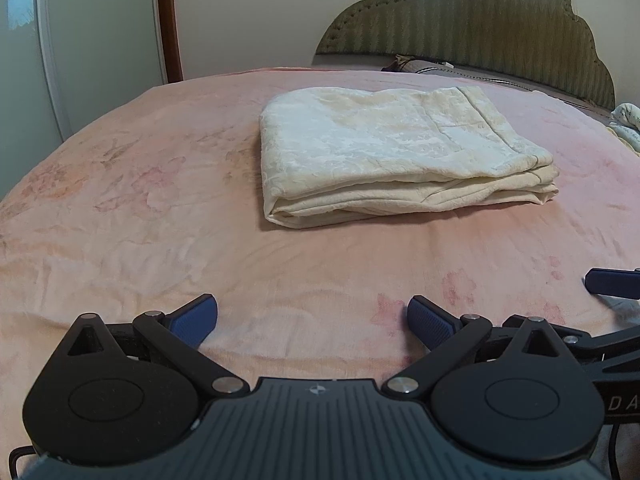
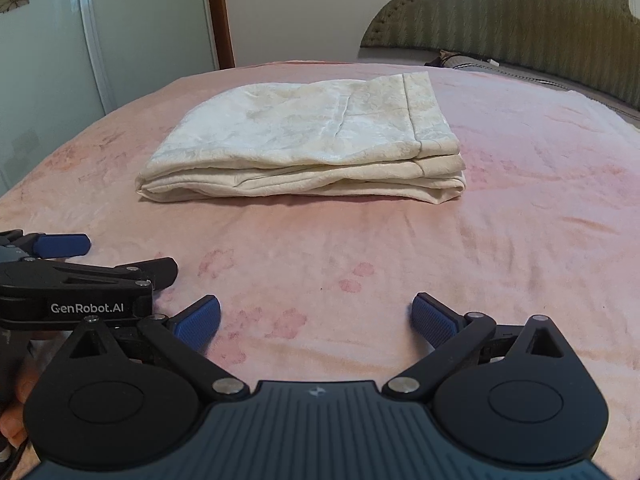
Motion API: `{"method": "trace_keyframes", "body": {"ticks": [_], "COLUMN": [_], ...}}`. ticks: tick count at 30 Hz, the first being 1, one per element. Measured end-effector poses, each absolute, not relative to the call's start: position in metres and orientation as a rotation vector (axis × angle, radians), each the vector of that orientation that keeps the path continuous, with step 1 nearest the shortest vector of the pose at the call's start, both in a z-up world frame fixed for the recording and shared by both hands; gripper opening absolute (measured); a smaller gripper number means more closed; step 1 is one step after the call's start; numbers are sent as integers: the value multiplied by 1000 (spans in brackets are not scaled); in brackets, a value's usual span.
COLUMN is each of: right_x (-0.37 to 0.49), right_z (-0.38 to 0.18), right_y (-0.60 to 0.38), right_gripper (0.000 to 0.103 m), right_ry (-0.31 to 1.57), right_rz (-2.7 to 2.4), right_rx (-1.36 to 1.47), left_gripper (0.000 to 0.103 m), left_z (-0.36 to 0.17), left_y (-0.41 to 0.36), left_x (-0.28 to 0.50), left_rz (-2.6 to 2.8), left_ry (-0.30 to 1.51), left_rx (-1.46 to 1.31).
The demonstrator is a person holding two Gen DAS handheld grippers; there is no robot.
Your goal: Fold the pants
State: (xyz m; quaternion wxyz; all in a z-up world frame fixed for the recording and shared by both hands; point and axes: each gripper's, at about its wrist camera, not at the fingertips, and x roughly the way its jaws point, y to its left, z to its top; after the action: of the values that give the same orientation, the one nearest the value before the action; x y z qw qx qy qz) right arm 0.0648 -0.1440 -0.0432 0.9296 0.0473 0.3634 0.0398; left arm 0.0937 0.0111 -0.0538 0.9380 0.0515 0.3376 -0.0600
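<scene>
Here, the pink bed (image 1: 160,208) is seen from the near edge, and the cream pants (image 1: 384,148) are laid in the middle of it as a flat, tidy stack of layers.

On the left side, the left gripper (image 1: 313,322) is held low by the near edge of the bed. Its jaws are spread wide and nothing is held between them. From there, the pants are found straight ahead and a bit to the right, well apart from the blue fingertips (image 1: 196,320).

On the right side, the right gripper (image 2: 316,322) is held just beside the left one. Its jaws are spread wide too, and nothing is gripped. From this side, the pants (image 2: 304,140) are found ahead and a bit to the left.

So the stack is placed between the two grippers, about as far from one as from the other. Its long side is laid across, from left to right, along the near edge of the bed.

The folding is judged to be done, or nearly done.
</scene>
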Motion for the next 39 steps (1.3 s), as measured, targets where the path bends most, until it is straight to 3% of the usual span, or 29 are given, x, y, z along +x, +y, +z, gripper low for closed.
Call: {"method": "trace_keyframes", "body": {"ticks": [39], "right_x": [62], "right_z": [-49], "right_y": [-136], "right_gripper": [103], "right_ry": [717], "right_rz": [45], "right_rx": [61], "left_gripper": [103], "left_z": [-57], "left_y": [18], "left_x": [97], "left_rz": [-111], "left_ry": [680], "left_rx": [80]}}
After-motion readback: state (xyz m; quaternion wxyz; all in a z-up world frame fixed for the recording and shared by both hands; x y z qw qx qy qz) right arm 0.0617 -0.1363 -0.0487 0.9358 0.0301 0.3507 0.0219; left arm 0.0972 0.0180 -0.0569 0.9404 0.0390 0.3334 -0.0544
